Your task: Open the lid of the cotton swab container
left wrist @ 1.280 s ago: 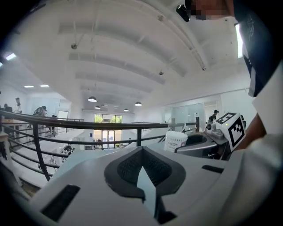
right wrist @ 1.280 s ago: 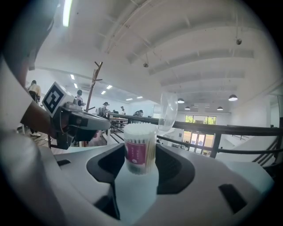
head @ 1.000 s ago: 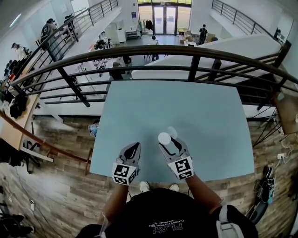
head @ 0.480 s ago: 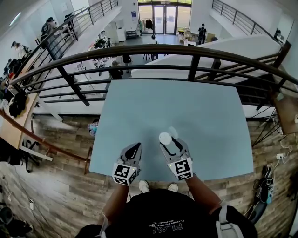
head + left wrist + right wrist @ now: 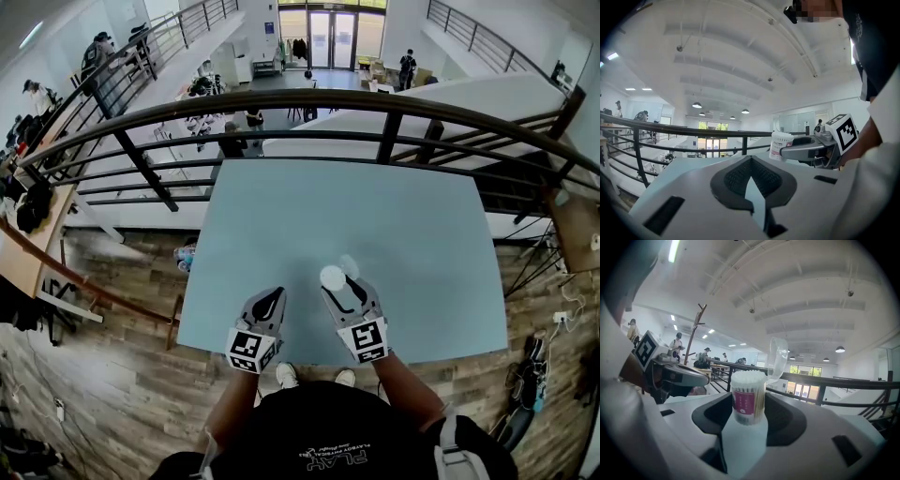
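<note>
A small round cotton swab container (image 5: 332,278) with a pink label stands upright between the jaws of my right gripper (image 5: 341,289), which is shut on its sides near the table's front edge. In the right gripper view the container (image 5: 748,397) is packed with white swabs, and its clear lid (image 5: 777,357) is tipped up and back on the far side. My left gripper (image 5: 268,304) hovers just to the left, shut with nothing in it. The left gripper view shows its own dark pads pressed together and the container (image 5: 780,144) off to the right.
The pale blue table (image 5: 375,206) bears nothing else. A dark metal railing (image 5: 375,105) runs along its far edge, with a drop to a lower hall behind it. Wooden floor lies on both sides of the table.
</note>
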Available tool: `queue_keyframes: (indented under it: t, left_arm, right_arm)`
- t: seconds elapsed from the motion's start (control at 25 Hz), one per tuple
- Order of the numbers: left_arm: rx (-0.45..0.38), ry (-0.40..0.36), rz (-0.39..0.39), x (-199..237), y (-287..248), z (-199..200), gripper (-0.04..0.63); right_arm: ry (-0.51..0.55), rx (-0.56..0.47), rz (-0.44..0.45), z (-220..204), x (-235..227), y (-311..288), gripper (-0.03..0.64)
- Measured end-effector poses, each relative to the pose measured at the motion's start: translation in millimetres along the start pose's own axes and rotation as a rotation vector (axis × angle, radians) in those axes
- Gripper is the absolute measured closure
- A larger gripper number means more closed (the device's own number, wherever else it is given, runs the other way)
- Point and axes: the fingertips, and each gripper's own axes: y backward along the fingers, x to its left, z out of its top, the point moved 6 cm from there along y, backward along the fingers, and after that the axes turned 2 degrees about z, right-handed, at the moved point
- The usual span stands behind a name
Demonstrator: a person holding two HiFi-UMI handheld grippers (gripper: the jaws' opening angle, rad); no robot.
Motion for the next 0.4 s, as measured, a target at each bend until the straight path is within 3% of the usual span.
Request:
queue_keyframes:
  t: [0.4]
  left_arm:
    - [0.01,-0.008,-0.005,-4.0,1.2,-1.8,0.583]
  right_arm:
    - [-0.006,0.004,-0.012,-1.5,-1.2,5.2,0.394]
